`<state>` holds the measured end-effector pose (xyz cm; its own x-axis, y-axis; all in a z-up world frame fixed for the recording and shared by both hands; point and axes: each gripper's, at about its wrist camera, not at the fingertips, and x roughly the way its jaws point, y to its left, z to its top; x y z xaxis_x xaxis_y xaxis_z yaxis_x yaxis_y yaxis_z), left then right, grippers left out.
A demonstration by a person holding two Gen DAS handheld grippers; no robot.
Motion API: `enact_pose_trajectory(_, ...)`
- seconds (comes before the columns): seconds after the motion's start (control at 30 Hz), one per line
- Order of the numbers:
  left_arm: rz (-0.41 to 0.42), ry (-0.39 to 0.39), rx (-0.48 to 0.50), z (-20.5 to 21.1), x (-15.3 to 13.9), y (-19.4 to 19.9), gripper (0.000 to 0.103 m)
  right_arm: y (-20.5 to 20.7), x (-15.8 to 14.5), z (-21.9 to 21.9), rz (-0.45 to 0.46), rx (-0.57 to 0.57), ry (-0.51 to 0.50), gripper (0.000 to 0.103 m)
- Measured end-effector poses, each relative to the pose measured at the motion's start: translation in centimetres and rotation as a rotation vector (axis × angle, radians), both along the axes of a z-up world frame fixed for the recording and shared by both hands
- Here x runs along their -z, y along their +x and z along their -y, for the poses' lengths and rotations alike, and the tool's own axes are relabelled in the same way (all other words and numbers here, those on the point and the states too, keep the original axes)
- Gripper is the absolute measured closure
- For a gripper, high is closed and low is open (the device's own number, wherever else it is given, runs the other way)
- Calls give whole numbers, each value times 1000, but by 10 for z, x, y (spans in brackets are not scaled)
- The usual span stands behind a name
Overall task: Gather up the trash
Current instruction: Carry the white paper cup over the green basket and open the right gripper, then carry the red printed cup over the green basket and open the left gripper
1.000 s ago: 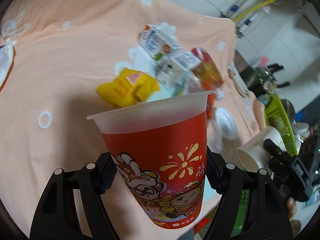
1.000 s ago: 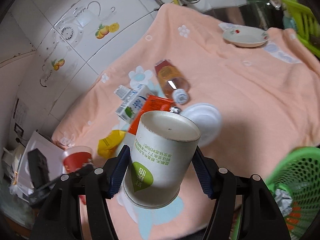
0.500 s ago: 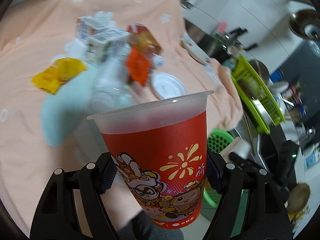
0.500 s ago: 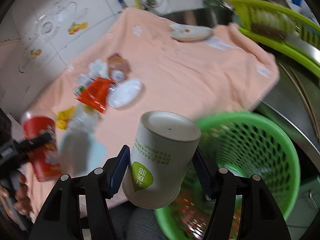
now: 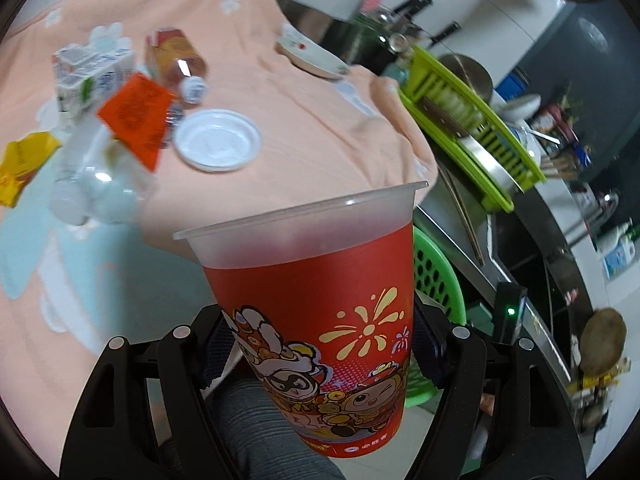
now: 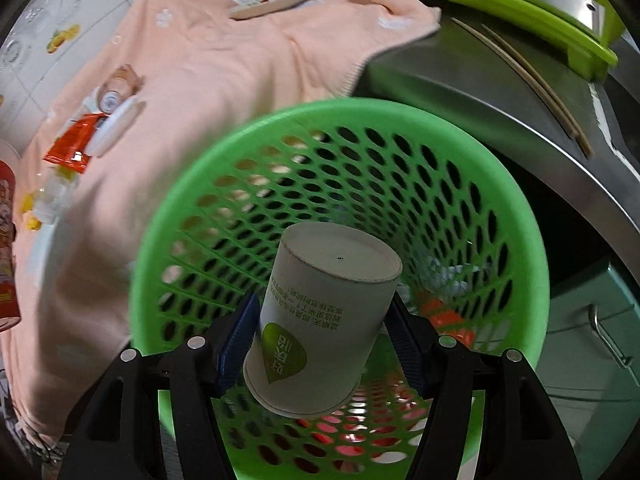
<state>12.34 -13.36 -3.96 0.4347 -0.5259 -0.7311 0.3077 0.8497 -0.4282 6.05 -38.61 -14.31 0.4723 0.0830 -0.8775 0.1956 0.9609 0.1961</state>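
White paper cup (image 6: 326, 320): upside down, base towards the camera, clamped between the pads of the right hand-held gripper (image 6: 322, 340); it hangs over the mouth of the green basket (image 6: 532, 288), apparently so that it can drop straight in.
Right jaws: the log says they have just been opening a little; in the right wrist view the blue pads still flank the cup and look to be in contact, though a release seems close.
Red printed cup (image 5: 316, 292): upright, mouth at 12 o'clock, gripped low on its wall by the left hand-held gripper (image 5: 320, 352); likely held ready as the next piece to bin.
Basket contents: crumpled white and orange-red scraps lie at the bottom, at 4 o'clock of the paper cup.
Basket place: just off the edge of the worktop (image 6: 460, 92), partly hidden behind the red cup in the left wrist view.
Left on the peach cloth (image 5: 312, 120): white lid (image 5: 218, 145), orange wrapper (image 5: 138, 118), milk carton (image 5: 88, 76), clear bottle (image 5: 90, 188), yellow packet (image 5: 22, 164), a lying jar (image 5: 176, 58).
Not trash, I judge: small plate (image 5: 310, 54) at 12 o'clock, green dish rack (image 5: 472, 120) at 2 o'clock.
In the way: nothing between paper cup and basket; the red cup blocks much of the left camera's sight of it.
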Motion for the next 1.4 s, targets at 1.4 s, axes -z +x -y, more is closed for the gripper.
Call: enact_pose_trajectory(1.4,-178,224,301,177,116,5,28,-68,-56,42,224,63,-136,25)
